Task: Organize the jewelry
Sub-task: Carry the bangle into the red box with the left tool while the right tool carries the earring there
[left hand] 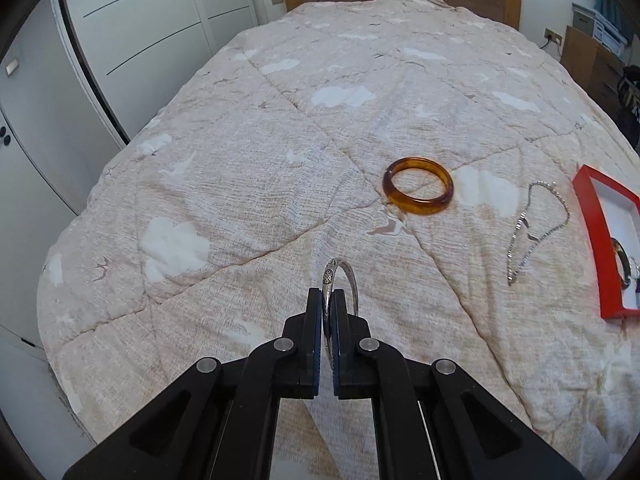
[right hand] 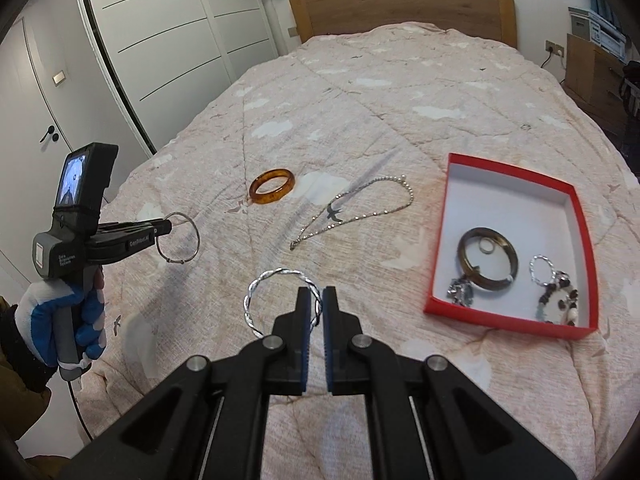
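My left gripper is shut on a thin silver bangle, held edge-on above the quilt. From the right wrist view the left gripper shows at the left, the silver bangle hanging from its tips. My right gripper is shut on a twisted silver bangle, lifted off the bed. An amber bangle and a silver chain necklace lie on the quilt. A red box at the right holds a dark bangle, a ring and beaded pieces.
The bed is covered by a pink quilt with white clouds. White wardrobe doors stand at the left, a wooden headboard at the far end, a wooden dresser at the right. A gloved hand holds the left gripper's handle.
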`<state>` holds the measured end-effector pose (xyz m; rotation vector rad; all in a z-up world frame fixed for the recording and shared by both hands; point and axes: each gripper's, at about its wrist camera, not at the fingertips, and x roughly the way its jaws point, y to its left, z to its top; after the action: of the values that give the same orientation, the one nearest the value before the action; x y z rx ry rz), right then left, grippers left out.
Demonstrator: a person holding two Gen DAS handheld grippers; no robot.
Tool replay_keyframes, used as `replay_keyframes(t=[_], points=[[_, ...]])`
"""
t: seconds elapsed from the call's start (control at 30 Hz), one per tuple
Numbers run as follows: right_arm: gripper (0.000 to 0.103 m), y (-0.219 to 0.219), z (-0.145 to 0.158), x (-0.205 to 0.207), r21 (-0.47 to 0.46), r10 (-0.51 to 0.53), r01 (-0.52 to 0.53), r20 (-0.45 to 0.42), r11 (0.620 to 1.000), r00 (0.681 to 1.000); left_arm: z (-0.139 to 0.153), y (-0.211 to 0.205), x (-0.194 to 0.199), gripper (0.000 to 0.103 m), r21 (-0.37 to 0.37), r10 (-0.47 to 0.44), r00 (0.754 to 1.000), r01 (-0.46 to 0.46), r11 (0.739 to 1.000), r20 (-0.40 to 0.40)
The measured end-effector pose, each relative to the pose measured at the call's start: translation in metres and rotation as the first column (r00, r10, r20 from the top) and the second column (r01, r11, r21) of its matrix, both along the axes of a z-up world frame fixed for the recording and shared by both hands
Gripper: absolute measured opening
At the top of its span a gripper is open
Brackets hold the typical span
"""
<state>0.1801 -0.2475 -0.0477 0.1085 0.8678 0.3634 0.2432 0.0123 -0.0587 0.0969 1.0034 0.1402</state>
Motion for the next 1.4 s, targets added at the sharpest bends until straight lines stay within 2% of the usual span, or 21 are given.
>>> replay_keyframes(t=[0.4,0.8,0.97,1.17,1.4], points=[[0.005,-0.039,0.014,-0.040,0.007,-0.089,0.088,0.028,0.996,0.996,0.027,-0.027,-0.027,0.004,-0.001,-0.054,0.998,0.055,0.999,0.044],[0.005,-0.103,0.012,-0.047,0.010,-0.211,0.211,0.038,0.977,0.977,0.055,-0.094,-0.025,0.004,0.006,-0.169,0.982,0.169,0.986,0.089],[0.005,-0.136,0.008,-0.036,0.015,-0.255,0.255,0.034,0.967,0.966,0.062,-0.138,-0.017,0.004,0.010,-0.250,0.963,0.250,0.968,0.098],[0.005,-0.171,-0.002,-0.008,0.007,-0.306,0.306,0.033,0.952,0.951,0.065,-0.195,-0.003,0.004,-0.001,-0.357,0.928,0.359,0.933,0.104],[0.005,-0.201,-0.024,0.031,-0.007,-0.332,0.332,0.012,0.943,0.943,0.055,-0.260,0.026,0.004,-0.045,-0.446,0.890,0.451,0.891,0.091]])
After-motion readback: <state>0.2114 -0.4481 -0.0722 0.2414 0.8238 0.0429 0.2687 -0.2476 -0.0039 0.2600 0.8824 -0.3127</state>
